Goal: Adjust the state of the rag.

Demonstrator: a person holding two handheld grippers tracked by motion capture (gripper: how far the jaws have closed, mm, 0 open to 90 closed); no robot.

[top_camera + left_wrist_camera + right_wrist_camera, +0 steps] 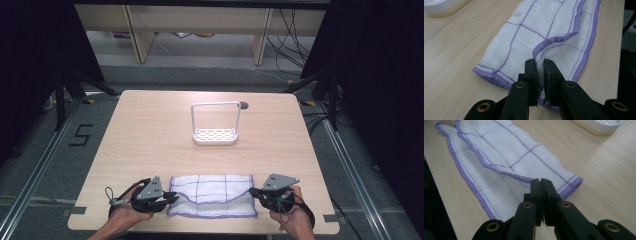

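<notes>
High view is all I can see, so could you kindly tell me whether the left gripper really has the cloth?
Observer: Yes. In the left gripper view the left gripper has a fold of the cloth pinched between its jaws.
Operator: Thank you. And the right one?
Observer: In its own view the right gripper is shut at the cloth's purple-stitched edge; whether cloth lies between the pads I cannot tell.
Operator: Is the cloth flat?
Observer: No, its upper layer lies folded back over the lower one.

You have 1 cloth, 1 white rack, 2 grippers, left and right, on 1 table.
</notes>
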